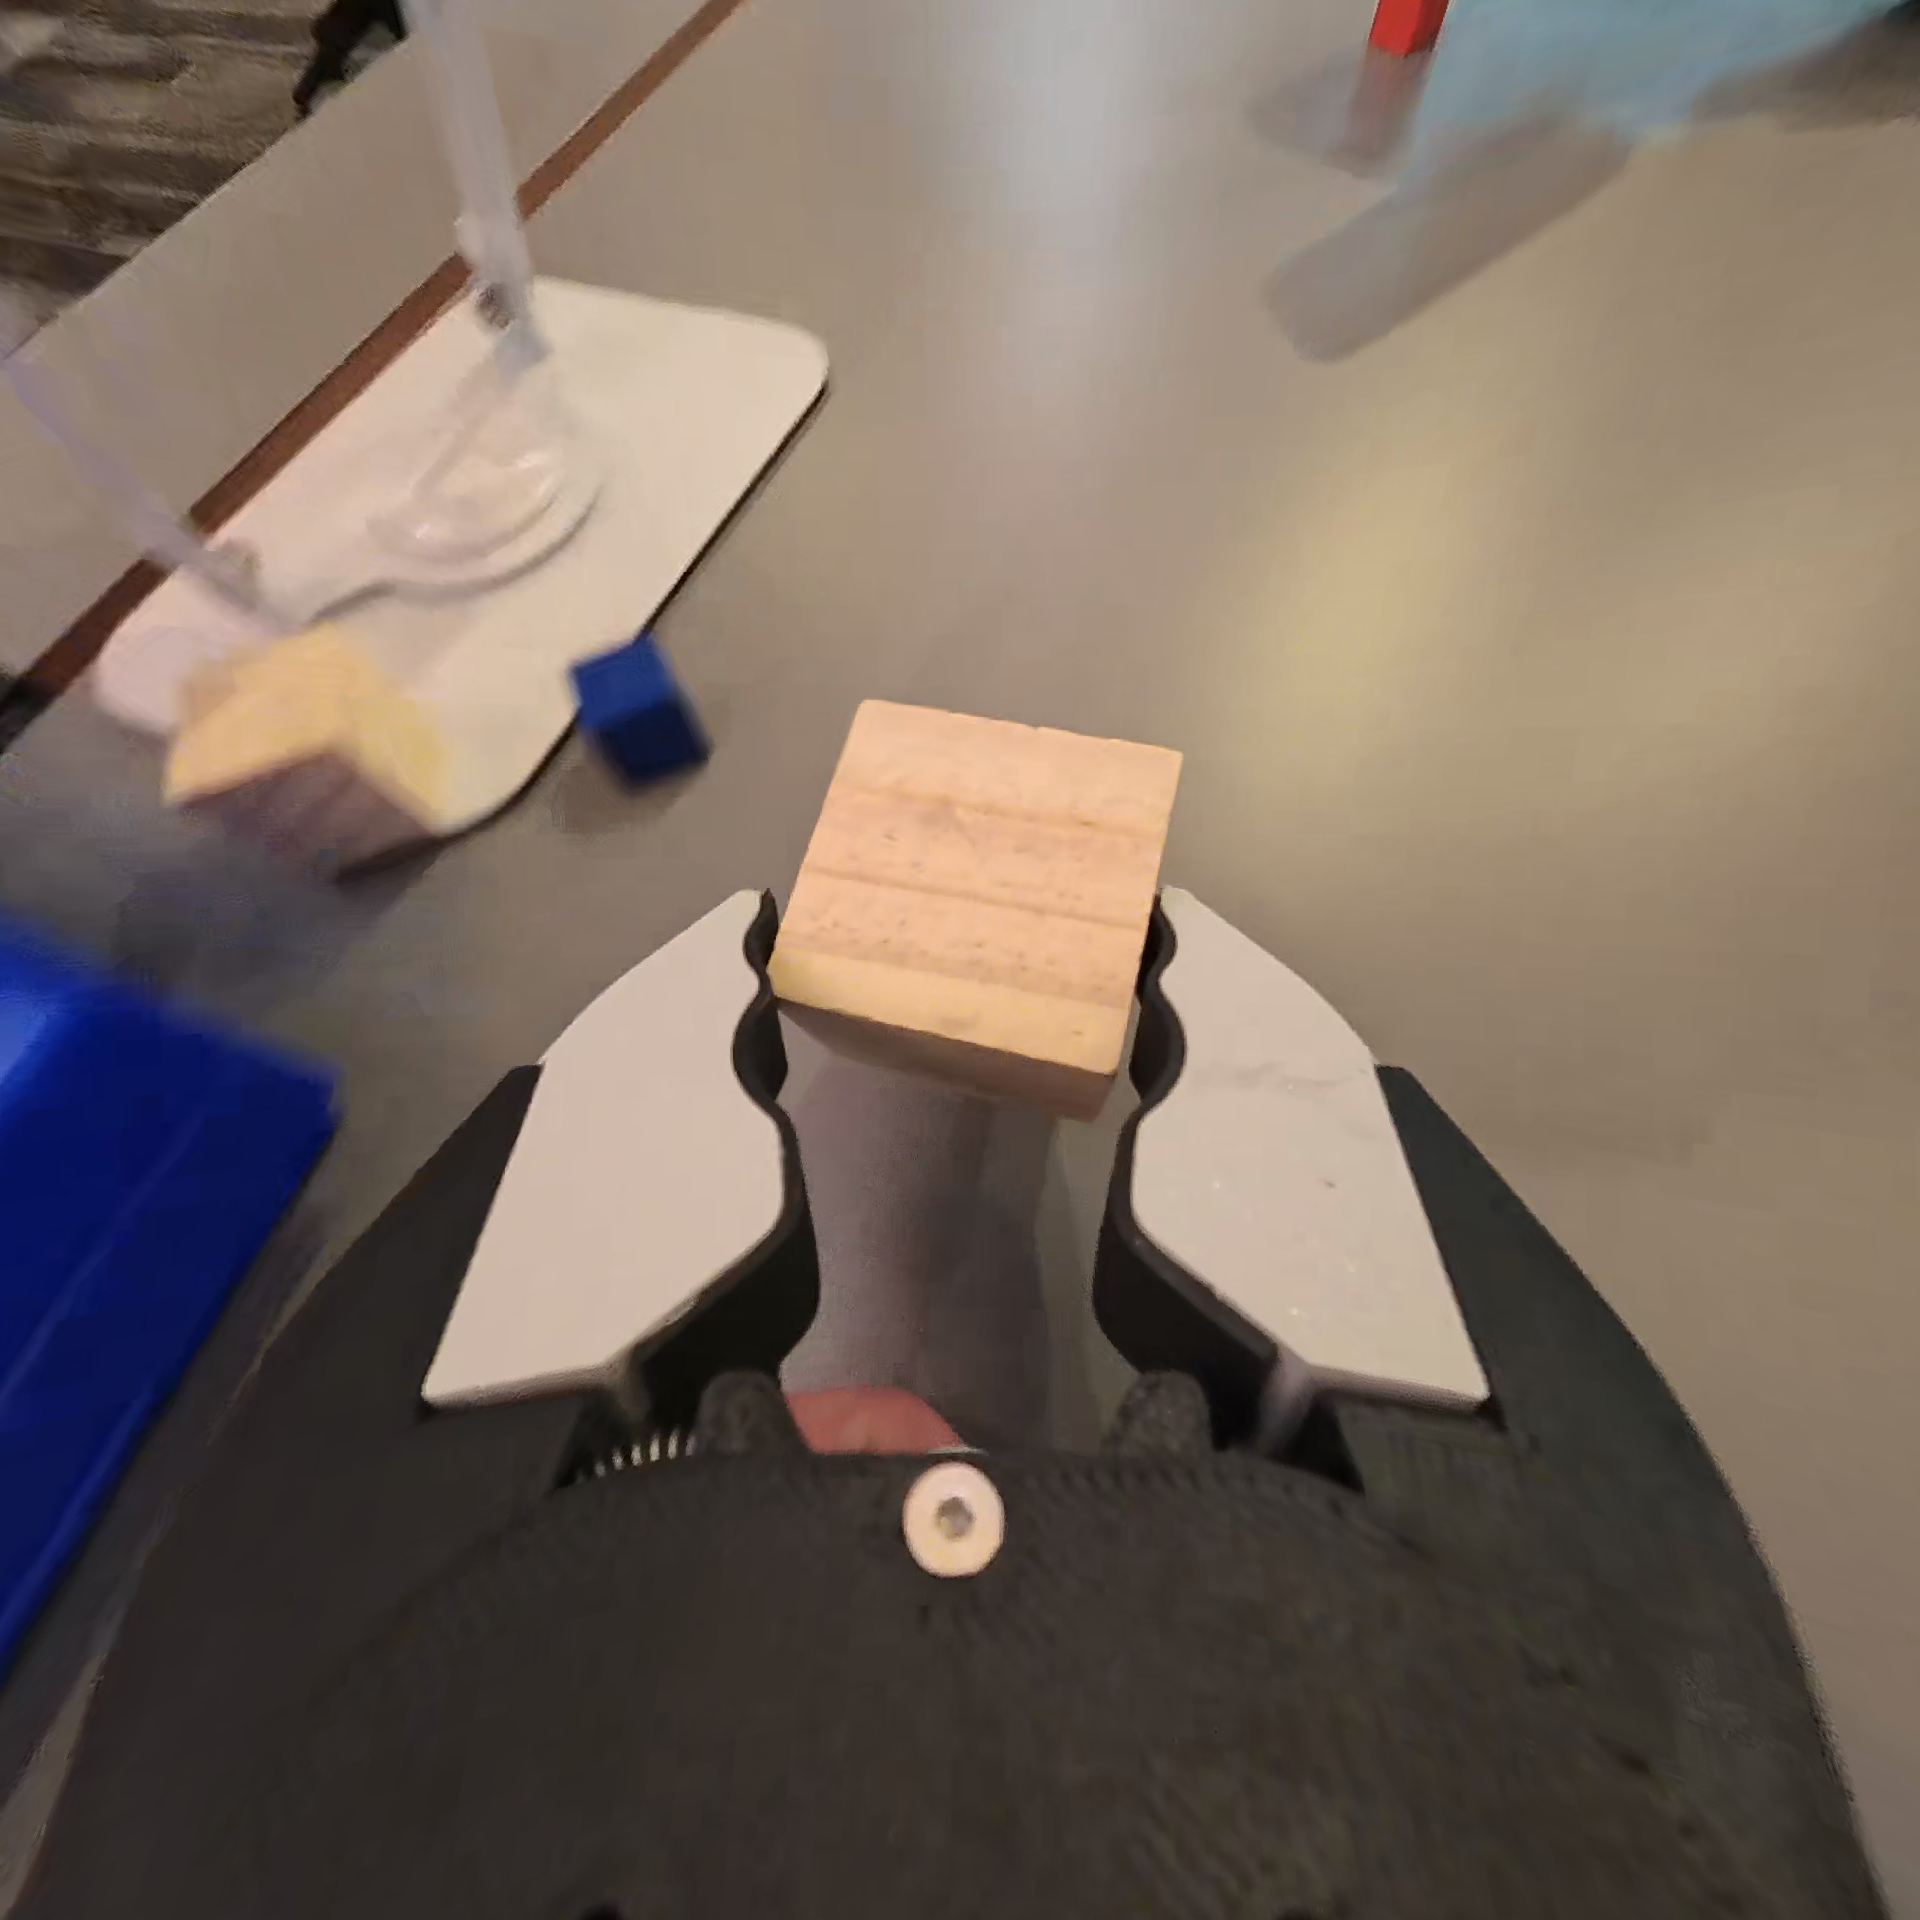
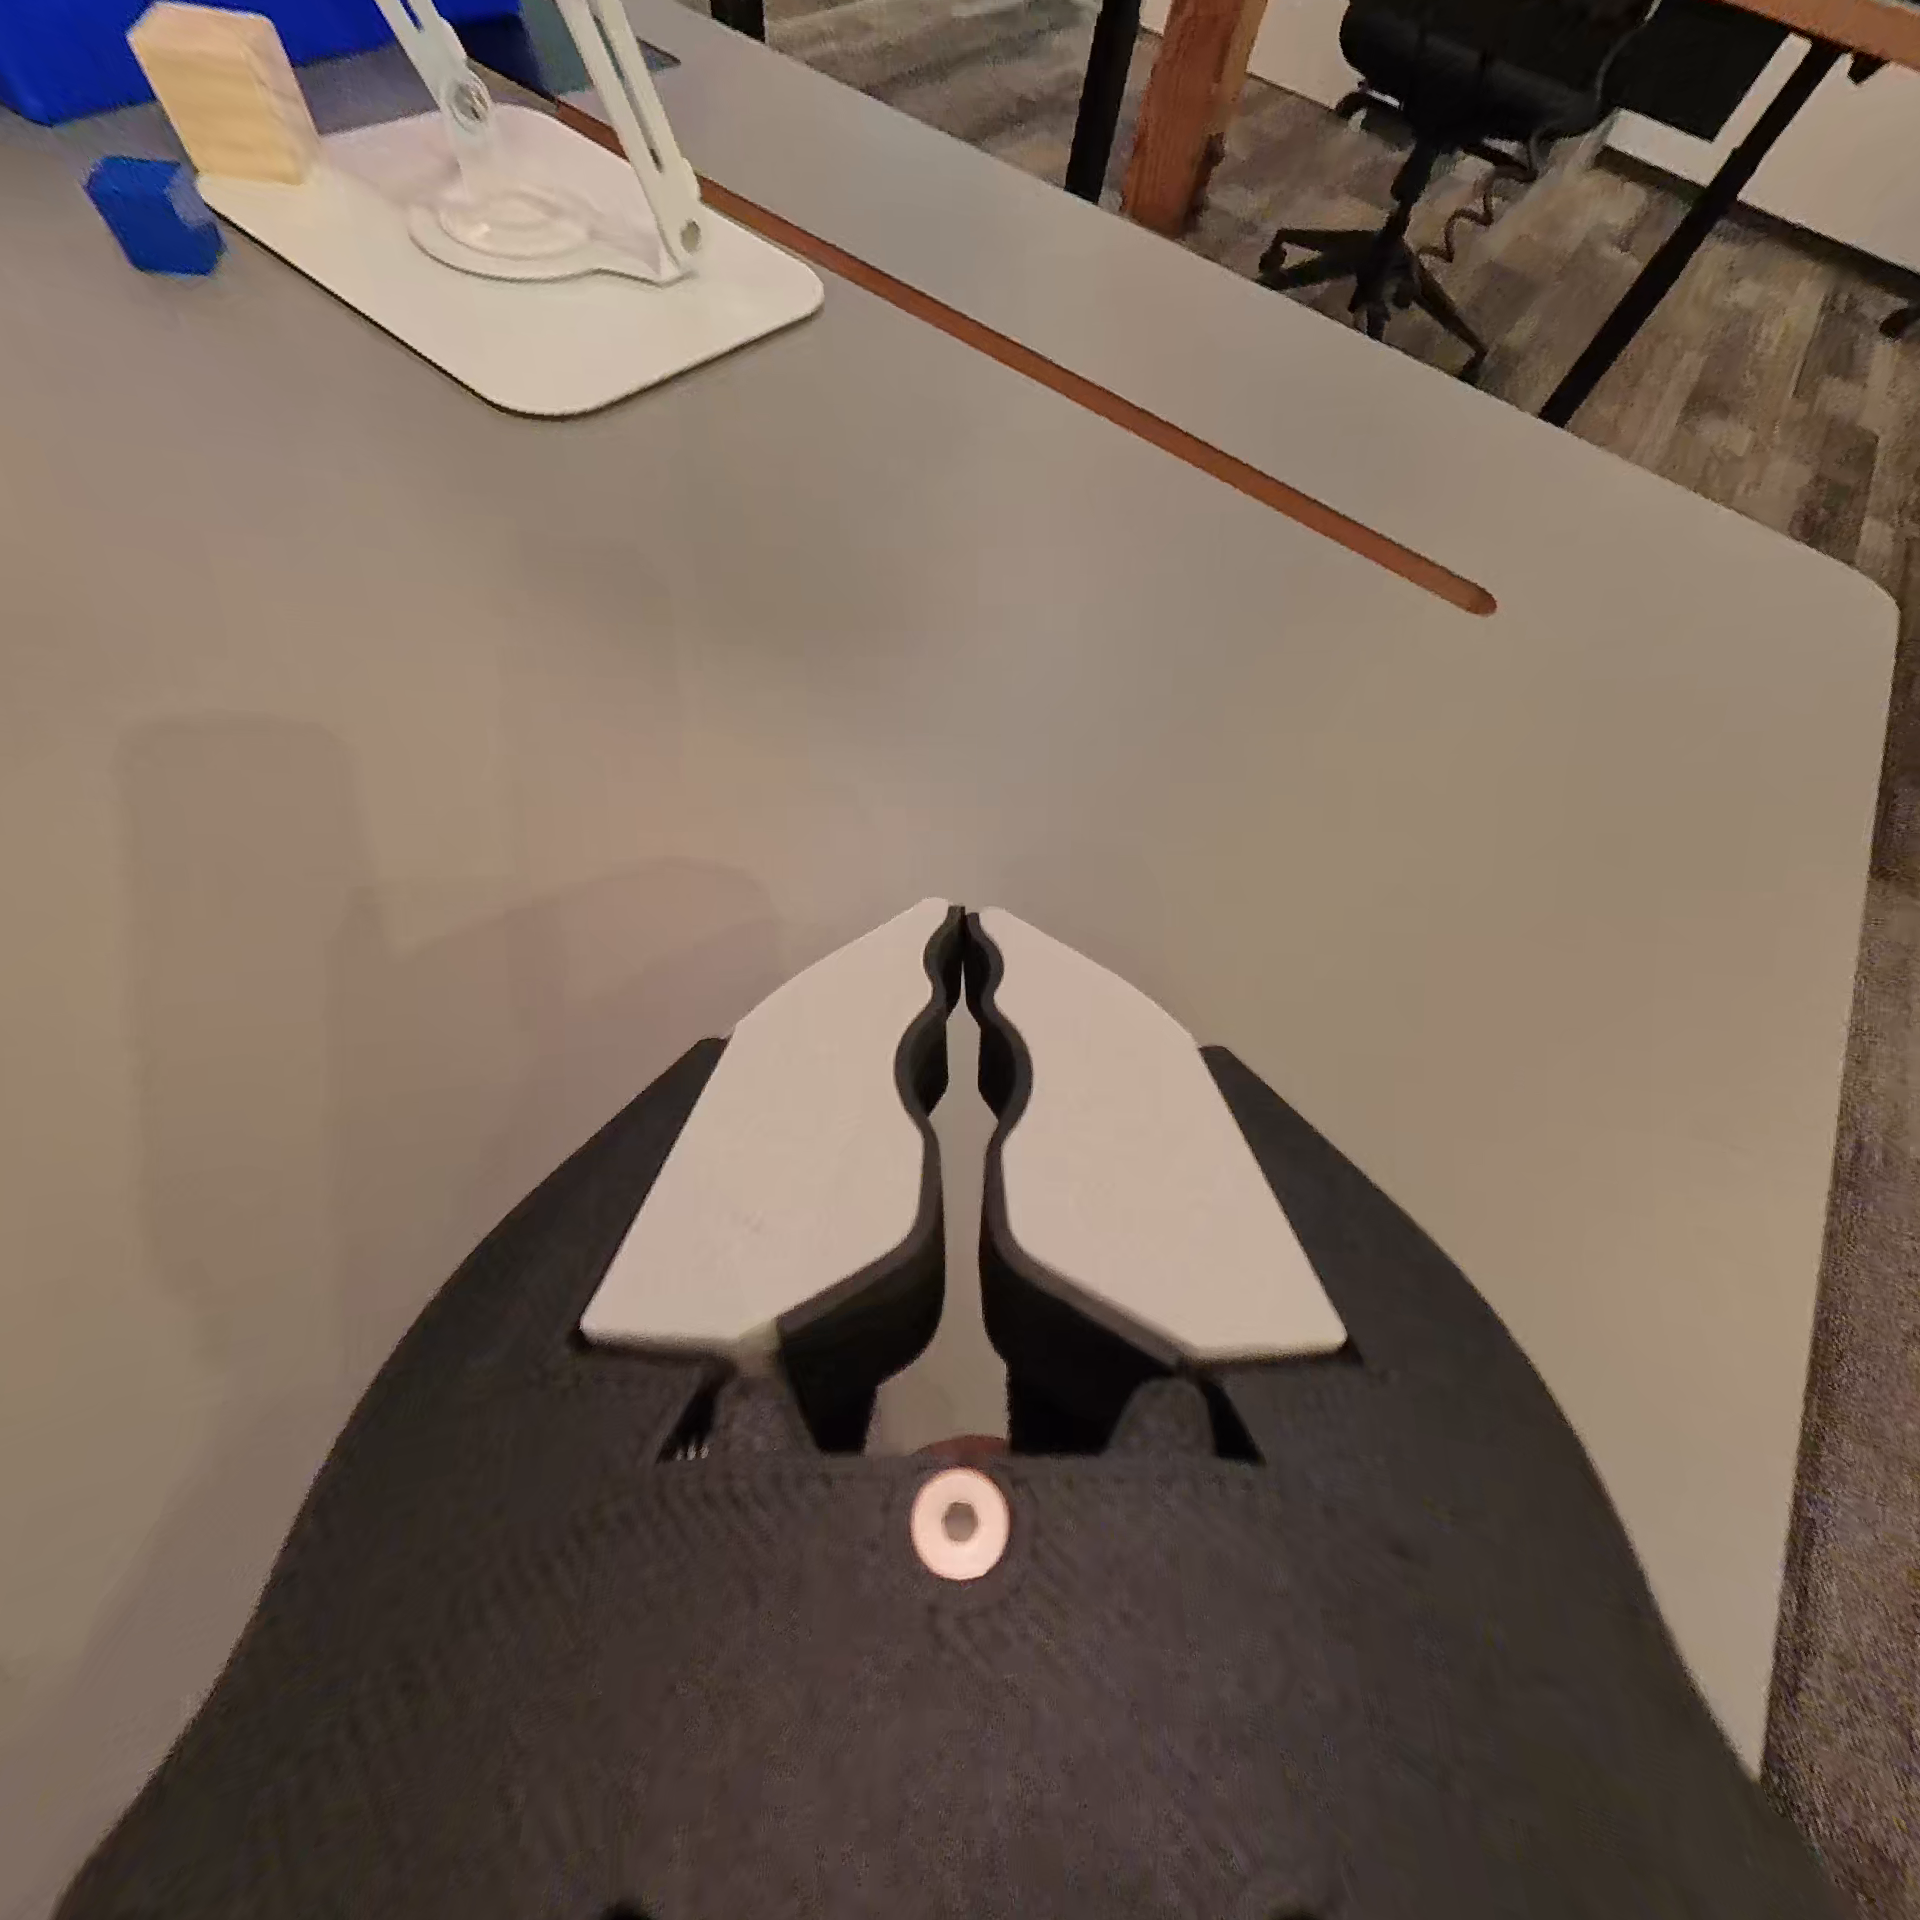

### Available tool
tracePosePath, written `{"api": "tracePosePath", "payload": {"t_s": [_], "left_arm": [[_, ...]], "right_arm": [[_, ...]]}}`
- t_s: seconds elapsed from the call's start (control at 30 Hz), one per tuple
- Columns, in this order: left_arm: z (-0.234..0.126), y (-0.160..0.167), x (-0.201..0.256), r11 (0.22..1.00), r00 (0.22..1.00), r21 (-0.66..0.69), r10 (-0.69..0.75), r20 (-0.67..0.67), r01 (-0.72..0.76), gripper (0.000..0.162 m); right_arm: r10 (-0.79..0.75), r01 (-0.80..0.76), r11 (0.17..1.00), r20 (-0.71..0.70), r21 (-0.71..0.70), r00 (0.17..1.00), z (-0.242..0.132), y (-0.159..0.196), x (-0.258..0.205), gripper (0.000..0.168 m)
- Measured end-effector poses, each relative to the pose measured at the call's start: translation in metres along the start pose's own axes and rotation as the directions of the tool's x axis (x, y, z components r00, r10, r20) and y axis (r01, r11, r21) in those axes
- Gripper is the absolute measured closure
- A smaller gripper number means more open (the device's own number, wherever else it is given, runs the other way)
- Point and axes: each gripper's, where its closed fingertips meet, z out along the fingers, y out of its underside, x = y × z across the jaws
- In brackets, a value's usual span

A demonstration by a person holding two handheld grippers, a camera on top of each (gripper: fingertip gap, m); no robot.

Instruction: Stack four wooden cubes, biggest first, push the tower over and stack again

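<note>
While the left gripper (image 1: 961, 971) pinches a plain wooden cube (image 1: 971, 899) by two opposite side faces, only the tips of its fingers (image 1: 665, 1122) bear on it, and the cube sits slightly turned between them; a jolt could let it twist or slip out onto the grey table (image 1: 1351, 727). Ahead and to the left, a larger wooden cube (image 1: 307, 748) rests partly on the white stand base (image 1: 675, 436), with a small blue cube (image 1: 639, 707) just beside the base. That footing looks uneven to me, so a cube set on the larger one could tip.

From the right wrist view, the right gripper (image 2: 961, 920) has its fingertips pressed together on nothing, low over bare table. The larger wooden cube (image 2: 229, 99) and the small blue cube (image 2: 156, 213) lie well apart from it, far ahead to the left, so it cannot steady anything from there.
</note>
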Motion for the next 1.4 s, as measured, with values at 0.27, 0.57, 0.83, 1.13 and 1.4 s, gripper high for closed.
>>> {"api": "tracePosePath", "payload": {"t_s": [0.27, 0.57, 0.83, 1.13, 1.4], "left_arm": [[0.204, -0.148, 0.102, 0.990, 0.975, 0.034, 0.138, -0.176, -0.134, 0.097], [0.333, -0.201, 0.133, 0.982, 0.964, -0.033, 0.178, -0.198, -0.188, 0.097], [0.254, -0.165, 0.090, 0.994, 0.991, -0.027, 0.107, -0.081, -0.109, 0.069], [0.046, -0.077, -0.115, 0.995, 0.807, -0.048, -0.046, 0.588, 0.092, 0.097], [0.055, -0.048, -0.157, 0.952, 0.729, -0.296, 0.146, 0.669, 0.081, 0.108]], "right_arm": [[0.061, -0.061, 0.998, -0.014, 0.010, 0.998, -0.004, 0.011, 0.020, 0.168], [0.097, -0.097, 0.994, 0.002, 0.051, 0.995, -0.008, 0.008, 0.022, 0.168], [0.082, -0.083, 0.994, 0.014, 0.065, 0.997, -0.009, 0.003, 0.017, 0.168], [0.055, -0.057, 0.997, 0.033, 0.057, 0.998, -0.004, 0.000, 0.007, 0.168], [0.050, -0.052, 0.997, 0.036, 0.052, 0.998, -0.004, 0.000, 0.005, 0.168]]}}
